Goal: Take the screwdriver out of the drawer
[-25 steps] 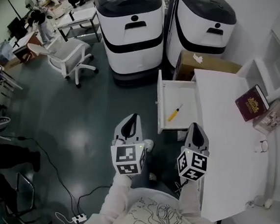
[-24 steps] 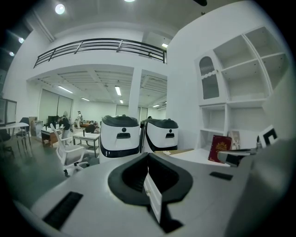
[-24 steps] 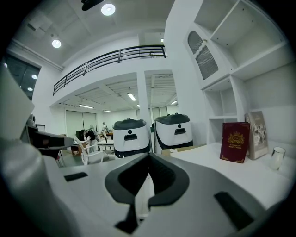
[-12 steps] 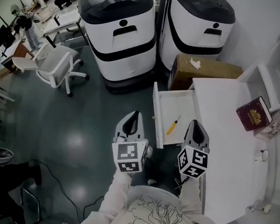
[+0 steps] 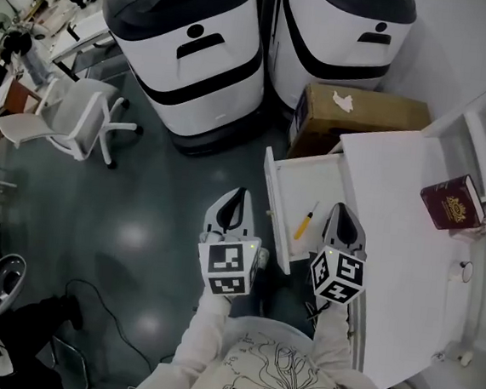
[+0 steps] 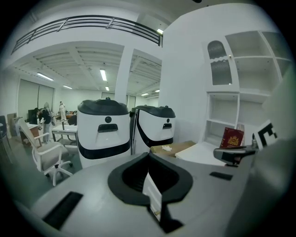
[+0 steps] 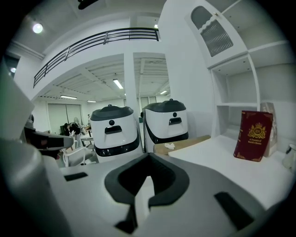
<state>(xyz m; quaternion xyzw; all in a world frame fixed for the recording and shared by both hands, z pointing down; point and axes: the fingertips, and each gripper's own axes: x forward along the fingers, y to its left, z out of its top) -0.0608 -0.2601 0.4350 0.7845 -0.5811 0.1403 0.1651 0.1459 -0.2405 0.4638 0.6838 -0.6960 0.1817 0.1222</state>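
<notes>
The screwdriver (image 5: 305, 222) lies flat on the white bottom of the open drawer (image 5: 276, 208), which is pulled out of the side of the white counter (image 5: 394, 264). Its long axis runs nearly parallel to the drawer's front panel, with a slight slant. The yellow handle is at the end nearer the person, and the dark shaft points away, towards the cardboard box (image 5: 364, 114). It lies alone in the drawer and nothing covers it.

In the head view the screwdriver sits between the two claws. The left claw (image 5: 236, 199) hangs over the dark floor (image 5: 138, 222), just outside the drawer's front panel, its jaws together and holding nothing. The right claw (image 5: 342, 211) hangs over the counter side of the drawer, near the screwdriver but not touching it, its jaws also together and empty. Both point forward and a little downward.

Beyond the drawer, the cardboard box stands on the floor against the counter's end, with a crumpled bit of white paper on top. Behind it stand two large white machines (image 5: 187, 51) with black bands. A dark red book (image 5: 453, 202) stands on the counter near the white shelves (image 7: 259, 78), well apart from the drawer. A white office chair (image 5: 72, 120) stands off to the left.
</notes>
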